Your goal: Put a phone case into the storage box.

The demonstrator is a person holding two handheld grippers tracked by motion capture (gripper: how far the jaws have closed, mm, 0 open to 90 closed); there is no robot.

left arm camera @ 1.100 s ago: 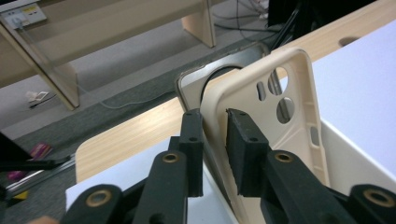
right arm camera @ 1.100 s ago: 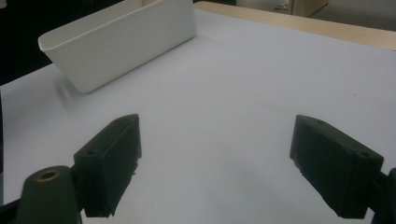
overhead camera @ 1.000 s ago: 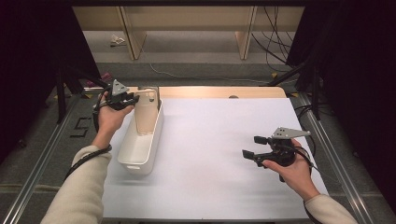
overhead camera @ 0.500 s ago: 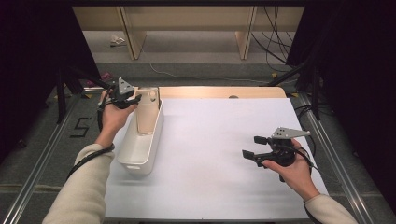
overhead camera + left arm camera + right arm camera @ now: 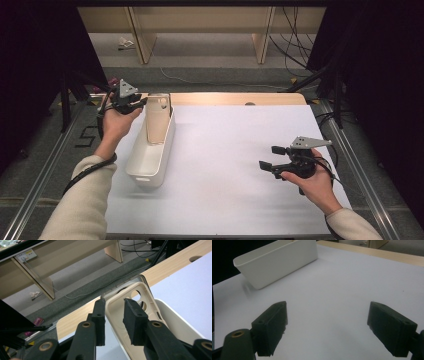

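A beige phone case (image 5: pixel 159 120) (image 5: pixel 130 293) leans upright inside a long white bin (image 5: pixel 142 165) (image 5: pixel 277 262) at the table's left. My left gripper (image 5: pixel 144 101) (image 5: pixel 113 315) is at the case's top left corner. Its jaws have just been closing, and the case's rim stands between the pads with a gap still showing. My right gripper (image 5: pixel 270 157) (image 5: pixel 327 325) hovers low over the white mat (image 5: pixel 235 150) at the right. It is wide open, with nothing between its fingers.
The mat's wooden far edge (image 5: pixel 225 98) has a round hole (image 5: pixel 249 103). Metal rails (image 5: pixel 45 170) run along both sides of the table. Beyond it lie grey floor, wooden legs (image 5: pixel 145 45) and cables (image 5: pixel 295 30).
The left gripper has shifted only slightly at the case's top corner. The right hand has kept still.
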